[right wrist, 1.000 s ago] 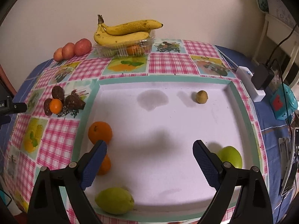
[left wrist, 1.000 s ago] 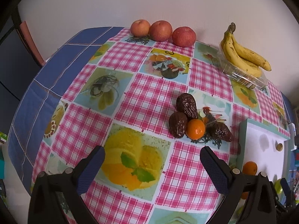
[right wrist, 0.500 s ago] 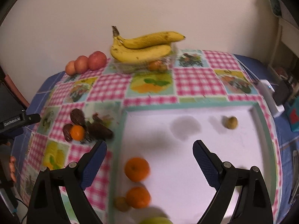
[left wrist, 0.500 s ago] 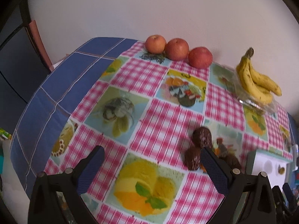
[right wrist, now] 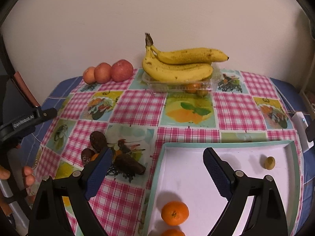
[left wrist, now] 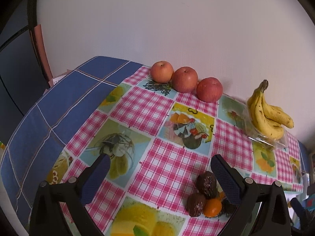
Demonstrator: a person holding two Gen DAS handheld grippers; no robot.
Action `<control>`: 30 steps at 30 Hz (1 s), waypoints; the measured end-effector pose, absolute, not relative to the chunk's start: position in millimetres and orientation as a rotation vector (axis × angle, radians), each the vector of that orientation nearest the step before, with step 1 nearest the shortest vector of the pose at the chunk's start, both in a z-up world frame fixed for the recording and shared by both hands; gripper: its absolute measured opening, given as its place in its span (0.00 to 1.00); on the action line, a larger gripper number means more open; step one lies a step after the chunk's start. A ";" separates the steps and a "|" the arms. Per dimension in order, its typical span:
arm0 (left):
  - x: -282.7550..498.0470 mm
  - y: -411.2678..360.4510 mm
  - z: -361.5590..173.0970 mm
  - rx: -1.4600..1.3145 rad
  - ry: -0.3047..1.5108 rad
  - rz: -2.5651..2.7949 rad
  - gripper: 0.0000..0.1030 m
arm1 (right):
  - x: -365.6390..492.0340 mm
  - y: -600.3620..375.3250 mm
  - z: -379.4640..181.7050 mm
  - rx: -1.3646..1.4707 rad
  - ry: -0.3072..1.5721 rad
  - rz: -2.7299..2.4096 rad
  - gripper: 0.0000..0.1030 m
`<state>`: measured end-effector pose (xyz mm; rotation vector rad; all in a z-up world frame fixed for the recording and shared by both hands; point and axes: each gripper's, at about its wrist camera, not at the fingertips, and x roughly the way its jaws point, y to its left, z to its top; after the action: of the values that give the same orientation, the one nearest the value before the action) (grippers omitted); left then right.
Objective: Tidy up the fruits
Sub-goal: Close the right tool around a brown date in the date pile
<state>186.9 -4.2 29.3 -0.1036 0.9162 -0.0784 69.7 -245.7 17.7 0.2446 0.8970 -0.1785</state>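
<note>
Three red apples (left wrist: 184, 79) stand in a row by the wall, and a banana bunch (left wrist: 267, 116) lies on a clear plastic box. My left gripper (left wrist: 160, 163) is open and holds nothing; it hovers over the checked cloth. Dark wrinkled fruits (left wrist: 206, 182) and a small orange (left wrist: 212, 207) sit by its right finger. My right gripper (right wrist: 157, 155) is open too, straddling the left rim of the white tray (right wrist: 226, 143). In the tray lie an orange (right wrist: 174, 212), a second orange (right wrist: 173, 233) and a small brownish fruit (right wrist: 269, 162). The bananas (right wrist: 177, 66), apples (right wrist: 121, 70) and dark fruits (right wrist: 130, 164) show beyond.
The clear plastic box (right wrist: 196, 87) under the bananas holds small orange fruits. A white device (right wrist: 301, 123) sits at the table's right edge. The person's fingers (right wrist: 27, 177) and the left gripper's body (right wrist: 29, 118) show at the left. Blue cloth (left wrist: 59, 108) covers the table's left side.
Both views have tilted up and pulled back. The right gripper has shifted left from over the tray to its left rim. The left gripper now faces the apples, with the dark fruits lower right.
</note>
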 end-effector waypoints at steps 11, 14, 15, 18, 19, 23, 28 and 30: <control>193.1 -0.2 20.9 -0.162 0.959 -0.115 1.00 | 81.7 -256.4 6.2 0.288 0.933 -0.155 0.91; 193.3 1.0 22.6 -0.186 0.961 -0.126 1.00 | 79.5 -261.0 7.8 0.317 0.925 -0.165 0.91; 193.3 0.5 23.0 -0.183 0.961 -0.126 1.00 | 79.2 -262.0 7.9 0.322 0.926 -0.167 0.91; 193.8 -4.2 22.4 -0.166 0.970 -0.129 1.00 | 79.2 -262.8 6.4 0.327 0.935 -0.166 0.91; 194.0 -6.7 20.7 -0.161 0.979 -0.131 1.00 | 79.8 -262.5 4.4 0.332 0.944 -0.161 0.91; 194.5 -14.0 12.6 -0.172 1.018 -0.151 0.99 | 82.2 -259.4 -3.6 0.334 0.968 -0.143 0.91; 195.4 -19.1 3.9 -0.188 1.056 -0.161 0.99 | 83.0 -255.0 -10.2 0.335 0.962 -0.121 0.90; 195.4 -20.7 0.8 -0.190 1.067 -0.169 0.93 | 83.0 -253.6 -10.2 0.339 0.953 -0.110 0.87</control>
<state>195.4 -20.7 0.8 -0.1901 1.0666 -0.1694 83.0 -253.6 -10.2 0.3393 0.9526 -0.1098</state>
